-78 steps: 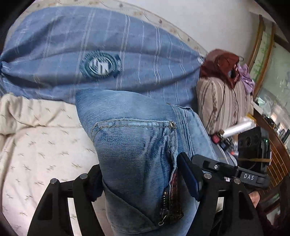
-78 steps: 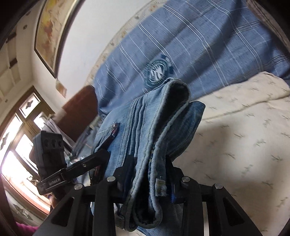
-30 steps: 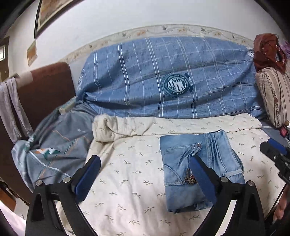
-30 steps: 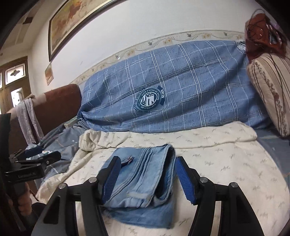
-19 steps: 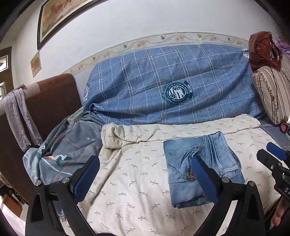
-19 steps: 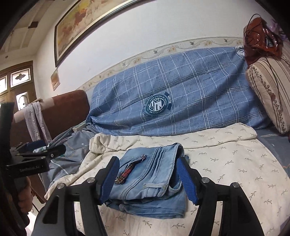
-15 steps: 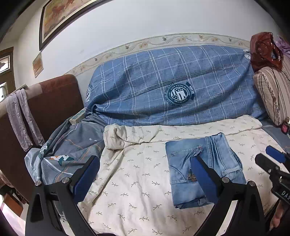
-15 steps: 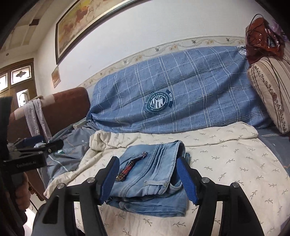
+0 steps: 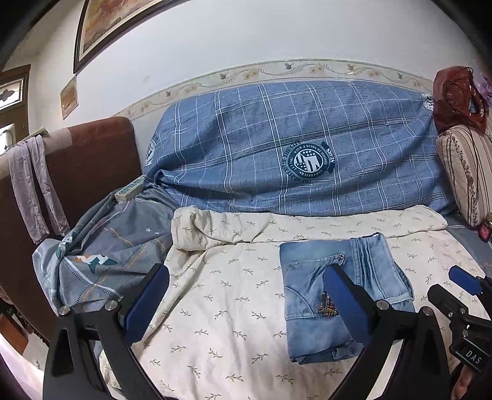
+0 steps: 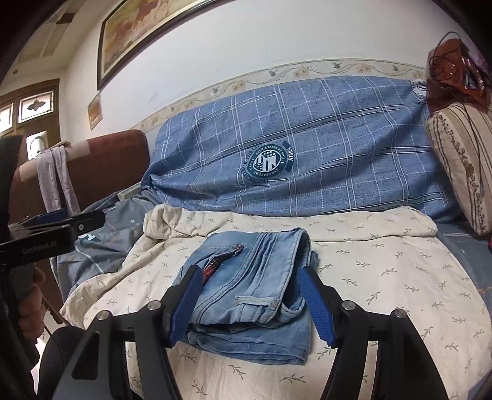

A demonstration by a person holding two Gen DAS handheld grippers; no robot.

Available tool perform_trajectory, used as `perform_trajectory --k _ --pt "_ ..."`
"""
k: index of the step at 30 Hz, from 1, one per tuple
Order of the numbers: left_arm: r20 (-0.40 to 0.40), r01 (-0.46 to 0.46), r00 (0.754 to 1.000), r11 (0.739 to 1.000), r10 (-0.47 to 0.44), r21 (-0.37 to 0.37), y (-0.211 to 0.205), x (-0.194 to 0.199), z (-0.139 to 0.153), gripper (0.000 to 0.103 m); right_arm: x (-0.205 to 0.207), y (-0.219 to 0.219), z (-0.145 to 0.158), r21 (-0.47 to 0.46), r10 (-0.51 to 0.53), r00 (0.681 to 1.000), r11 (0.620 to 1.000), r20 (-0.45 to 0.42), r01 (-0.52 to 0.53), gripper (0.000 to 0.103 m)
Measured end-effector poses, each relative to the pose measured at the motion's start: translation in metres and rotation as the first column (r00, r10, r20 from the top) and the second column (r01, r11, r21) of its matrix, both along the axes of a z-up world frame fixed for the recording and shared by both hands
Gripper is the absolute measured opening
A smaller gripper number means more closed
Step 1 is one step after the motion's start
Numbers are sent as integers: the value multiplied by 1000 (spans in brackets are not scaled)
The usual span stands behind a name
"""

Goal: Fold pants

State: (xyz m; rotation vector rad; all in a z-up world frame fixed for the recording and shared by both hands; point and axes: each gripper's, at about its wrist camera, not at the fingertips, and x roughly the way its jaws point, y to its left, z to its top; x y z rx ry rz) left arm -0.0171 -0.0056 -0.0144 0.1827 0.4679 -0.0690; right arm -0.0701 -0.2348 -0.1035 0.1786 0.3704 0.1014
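Pants: I see the folded jeans (image 10: 252, 283) lying flat on the cream leaf-print sheet (image 10: 384, 277), a compact bundle with the waistband and belt loop toward me.
Right gripper (image 10: 250, 303): its blue-padded fingers (image 10: 316, 307) stand apart, one on each side of the bundle's near end. From my view the pads flank the denim without pressing it; the cloth lies slack between them.
Left gripper (image 9: 246, 303): its fingers (image 9: 147, 301) are spread wide over bare sheet. The left pad sits near the grey patterned bedding (image 9: 107, 255); the right pad overlaps the jeans' (image 9: 344, 286) left half in my view, though I cannot tell whether it touches.
Pocket detail: a small red-and-dark patterned patch (image 9: 327, 304) shows at the pocket opening, just beside the left gripper's right finger.
Beyond the fingers: a blue checked cover with a round crest (image 9: 309, 161) is draped over the backrest.
Far right: a striped cushion (image 10: 461, 166) with a rust-brown cloth (image 10: 452, 70) on top.
Far left: a brown headboard (image 9: 86, 160) with a pale garment (image 9: 33, 190) hanging over it.
Wall: a framed picture (image 10: 147, 27) hangs above.
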Motion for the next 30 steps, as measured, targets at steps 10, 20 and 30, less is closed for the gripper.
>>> perform_trajectory --k 10,20,30 --pt "-13 -5 1000 1000 5 -6 1 5 -2 101 4 6 -3 -28 7 1000 1000 -9 -8 68" --pt "0 -18 1000 1000 18 14 2 0 1 101 5 5 -4 -31 -7 1000 1000 -21 7 69" --pt "-1 -7 1000 999 7 31 -2 -2 -1 101 4 7 -4 -39 -7 1000 999 -21 6 69"
